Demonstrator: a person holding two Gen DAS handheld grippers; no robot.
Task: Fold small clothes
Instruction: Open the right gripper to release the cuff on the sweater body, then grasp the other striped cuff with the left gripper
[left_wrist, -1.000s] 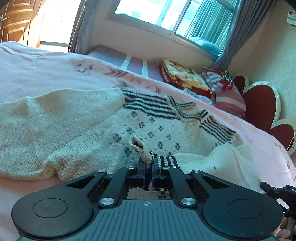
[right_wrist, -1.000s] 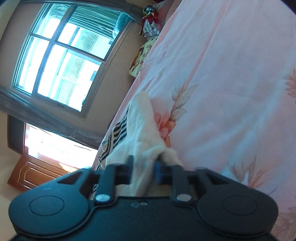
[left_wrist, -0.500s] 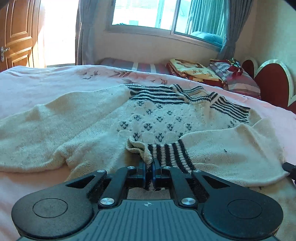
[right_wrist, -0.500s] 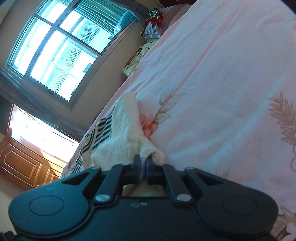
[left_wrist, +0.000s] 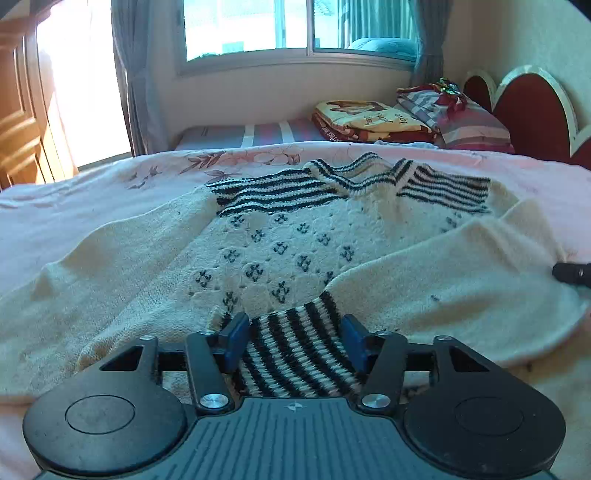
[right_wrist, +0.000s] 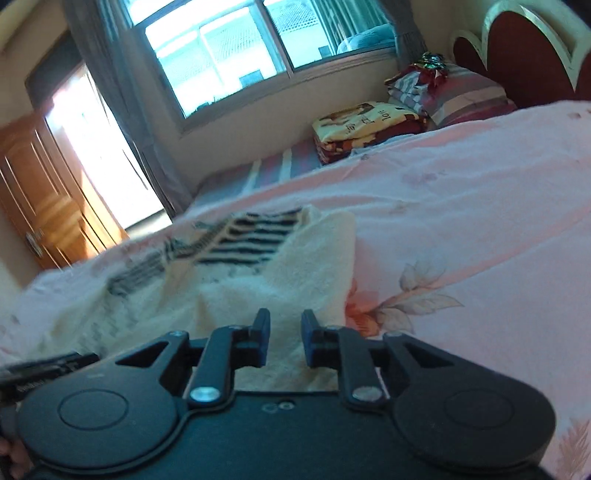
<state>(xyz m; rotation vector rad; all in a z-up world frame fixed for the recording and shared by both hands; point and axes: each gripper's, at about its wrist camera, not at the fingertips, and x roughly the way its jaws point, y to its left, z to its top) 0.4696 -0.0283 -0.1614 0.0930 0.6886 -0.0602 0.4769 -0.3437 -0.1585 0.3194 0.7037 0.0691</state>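
Note:
A cream knitted sweater (left_wrist: 288, 240) with black stripes at the collar lies spread on the pink bedsheet (left_wrist: 74, 192). Its right sleeve (left_wrist: 461, 288) is folded across the body. The striped cuff (left_wrist: 295, 354) lies flat between the fingers of my left gripper (left_wrist: 291, 332), whose jaws are opening and do not press on it. In the right wrist view, my right gripper (right_wrist: 285, 332) hovers over the cream sleeve (right_wrist: 306, 266). Its jaws stand a little apart, and flat fabric shows in the gap with no pinch visible.
Folded blankets (left_wrist: 365, 118) and striped pillows (left_wrist: 461, 114) are stacked at the far side by a red headboard (left_wrist: 528, 107). A window and grey curtains lie beyond. A wooden door (right_wrist: 44, 192) is at the left. Pink floral sheet (right_wrist: 461, 221) stretches right of the sweater.
The left jaws have parted and let go of the striped cuff, which now lies flat. The right gripper rolled level and moved, and its jaws went from pinching the sleeve to slightly apart.

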